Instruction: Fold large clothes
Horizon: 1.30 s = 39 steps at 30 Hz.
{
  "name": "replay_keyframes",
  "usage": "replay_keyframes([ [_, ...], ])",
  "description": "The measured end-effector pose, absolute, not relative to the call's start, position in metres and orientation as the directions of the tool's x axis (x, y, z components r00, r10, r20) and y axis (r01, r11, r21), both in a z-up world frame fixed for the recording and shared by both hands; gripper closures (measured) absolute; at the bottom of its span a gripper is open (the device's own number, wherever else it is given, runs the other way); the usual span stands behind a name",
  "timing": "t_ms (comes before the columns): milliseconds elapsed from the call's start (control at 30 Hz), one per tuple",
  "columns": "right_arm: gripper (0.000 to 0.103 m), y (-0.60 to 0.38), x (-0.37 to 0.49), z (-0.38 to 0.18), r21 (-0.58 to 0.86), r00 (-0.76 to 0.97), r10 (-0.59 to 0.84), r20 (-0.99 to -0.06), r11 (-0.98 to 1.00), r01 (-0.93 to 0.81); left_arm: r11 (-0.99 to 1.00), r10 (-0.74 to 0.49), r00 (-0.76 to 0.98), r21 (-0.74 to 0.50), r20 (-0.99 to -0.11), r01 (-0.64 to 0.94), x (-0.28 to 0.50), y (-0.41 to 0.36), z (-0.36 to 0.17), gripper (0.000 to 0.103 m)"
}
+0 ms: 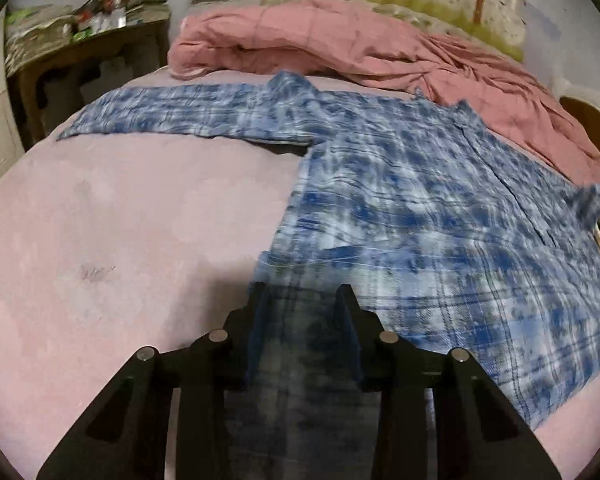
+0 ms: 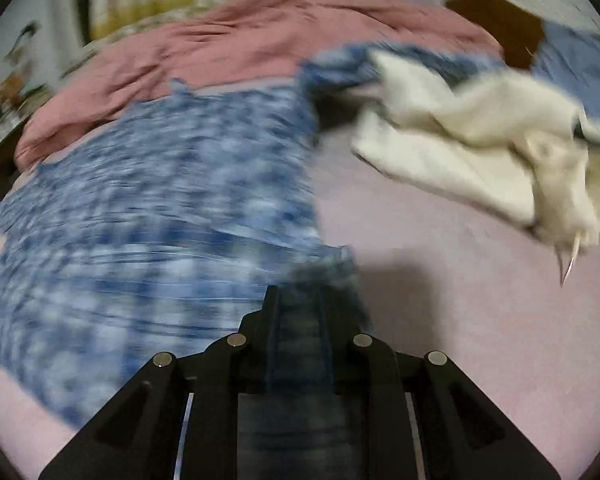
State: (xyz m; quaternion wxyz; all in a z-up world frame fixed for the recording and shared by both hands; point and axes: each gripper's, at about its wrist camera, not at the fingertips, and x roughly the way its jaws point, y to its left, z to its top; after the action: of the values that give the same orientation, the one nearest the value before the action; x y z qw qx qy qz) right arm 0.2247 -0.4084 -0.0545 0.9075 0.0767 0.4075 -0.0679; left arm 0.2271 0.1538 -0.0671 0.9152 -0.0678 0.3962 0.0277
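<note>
- Shirt point(image 1: 420, 208), blue-and-white plaid, is lying spread over the pink bed sheet point(image 1: 120, 220), with 1 sleeve stretching out flat toward the left in my left wrist view.
- Hem corners of the shirt are sitting nearest to me, 1 in front of each of my 2 grippers.
- I am holding my left gripper point(image 1: 302, 292) over the shirt's near left corner; its jaws are standing partly apart with plaid cloth showing between them, and I cannot tell whether the pads are pressing on it.
- I am holding my right gripper point(image 2: 300, 292) at the shirt's near right corner; its jaws are standing narrowly apart with cloth between them, and blur is keeping me from telling whether they are gripping.
- Rumpled rose-coloured blanket point(image 1: 340, 44) is lying bunched along the far side of the bed, just beyond the shirt's collar.
- Cream-white garment point(image 2: 472, 140) is lying crumpled on the sheet to the right of the shirt, touching the shirt's far sleeve.
- Dark wooden side table point(image 1: 80, 64), piled with clutter, is standing beside the bed at the far left.
</note>
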Motion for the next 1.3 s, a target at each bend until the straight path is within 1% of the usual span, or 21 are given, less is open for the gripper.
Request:
replay_keyframes([
  [67, 0.084, -0.421, 0.220, -0.058, 0.165, 0.684, -0.009, -0.730, 0.968, 0.189, 0.994, 0.030, 0.677, -0.052, -0.735, -0.101, 0.229, 0.146, -0.070, 0.068],
  [133, 0.084, -0.427, 0.217, -0.060, 0.183, 0.685, -0.012, -0.728, 0.960, 0.212, 0.995, 0.070, 0.685, 0.004, -0.725, -0.097, 0.228, 0.136, -0.071, 0.066],
  [233, 0.084, -0.426, 0.210, -0.060, 0.186, 0.691, -0.017, -0.723, 0.958, 0.217, 0.997, 0.052, 0.722, -0.006, -0.690, -0.077, 0.218, 0.137, -0.066, 0.062],
  [300, 0.083, -0.420, 0.198, -0.057, 0.160, 0.698, -0.030, -0.716, 0.965, 0.206, 0.998, 0.039, 0.768, -0.016, -0.639, -0.064, 0.205, 0.139, -0.054, 0.062],
  [400, 0.082, -0.404, 0.165, -0.046, 0.114, 0.723, -0.017, -0.690, 0.985, 0.132, 0.999, 0.041, 0.841, 0.033, -0.539, -0.027, 0.173, 0.128, -0.034, 0.055],
  [433, 0.080, -0.398, 0.155, -0.043, 0.094, 0.730, -0.012, -0.683, 0.990, 0.104, 0.998, 0.033, 0.855, 0.055, -0.518, -0.005, 0.162, 0.121, -0.029, 0.051],
  [500, 0.062, -0.385, 0.134, -0.037, 0.053, 0.746, -0.006, -0.666, 0.997, 0.055, 0.995, 0.003, 0.857, 0.090, -0.515, 0.051, 0.148, 0.107, -0.023, 0.047],
  [533, 0.058, -0.379, 0.126, -0.034, 0.037, 0.750, -0.003, -0.661, 0.999, 0.036, 0.991, -0.012, 0.854, 0.110, -0.520, 0.081, 0.141, 0.099, -0.023, 0.042],
  [633, 0.055, -0.366, 0.107, -0.028, 0.022, 0.754, 0.011, -0.656, 1.000, 0.005, 0.977, -0.026, 0.852, 0.166, -0.522, 0.132, 0.124, 0.081, -0.022, 0.037],
  [667, 0.051, -0.362, 0.104, -0.027, 0.025, 0.754, 0.019, -0.656, 1.000, -0.003, 0.976, -0.033, 0.853, 0.168, -0.521, 0.140, 0.120, 0.077, -0.022, 0.035],
  [700, 0.040, -0.356, 0.099, -0.025, 0.030, 0.755, 0.029, -0.656, 0.999, -0.012, 0.976, -0.048, 0.851, 0.157, -0.524, 0.152, 0.117, 0.074, -0.021, 0.028],
  [733, 0.033, -0.352, 0.095, -0.024, 0.031, 0.757, 0.034, -0.653, 0.999, -0.018, 0.976, -0.067, 0.845, 0.141, -0.530, 0.166, 0.115, 0.071, -0.021, 0.021],
  [767, 0.019, -0.346, 0.090, -0.023, 0.028, 0.764, 0.036, -0.645, 0.999, -0.024, 0.976, -0.077, 0.841, 0.132, -0.536, 0.173, 0.114, 0.069, -0.021, 0.020],
  [800, 0.013, -0.342, 0.089, -0.022, 0.019, 0.772, 0.031, -0.635, 1.000, -0.025, 0.975, -0.077, 0.839, 0.134, -0.538, 0.176, 0.113, 0.067, -0.021, 0.020],
  [900, 0.013, -0.331, 0.078, -0.019, -0.006, 0.787, 0.019, -0.617, 1.000, -0.028, 0.970, -0.054, 0.842, 0.173, -0.536, 0.173, 0.109, 0.061, -0.019, 0.003],
  [967, 0.013, -0.327, 0.069, -0.017, -0.015, 0.802, 0.018, -0.596, 0.999, -0.034, 0.968, -0.052, 0.872, 0.192, -0.488, 0.164, 0.100, 0.060, -0.015, 0.001],
  [1067, 0.012, -0.324, 0.058, -0.014, -0.044, 0.841, -0.034, -0.540, 0.999, 0.012, 0.969, -0.101, 0.903, 0.165, -0.417, 0.184, 0.086, 0.059, -0.009, 0.000],
  [1133, 0.002, -0.322, 0.050, -0.012, -0.052, 0.870, -0.046, -0.491, 0.998, 0.023, 0.970, -0.132, 0.908, 0.138, -0.399, 0.202, 0.082, 0.057, -0.006, 0.000],
  [1167, 0.000, -0.322, 0.047, -0.012, -0.054, 0.880, -0.049, -0.472, 0.998, 0.026, 0.970, -0.134, 0.911, 0.137, -0.390, 0.201, 0.081, 0.055, -0.005, 0.000],
  [1233, 0.000, -0.318, 0.041, -0.011, -0.058, 0.899, -0.028, -0.436, 0.998, 0.004, 0.969, -0.110, 0.917, 0.165, -0.384, 0.185, 0.080, 0.050, -0.005, 0.000],
  [1300, 0.000, -0.314, 0.046, -0.009, -0.095, 0.888, -0.018, -0.460, 0.995, -0.029, 0.962, -0.095, 0.913, 0.199, -0.397, 0.187, 0.083, 0.044, -0.009, 0.000],
])
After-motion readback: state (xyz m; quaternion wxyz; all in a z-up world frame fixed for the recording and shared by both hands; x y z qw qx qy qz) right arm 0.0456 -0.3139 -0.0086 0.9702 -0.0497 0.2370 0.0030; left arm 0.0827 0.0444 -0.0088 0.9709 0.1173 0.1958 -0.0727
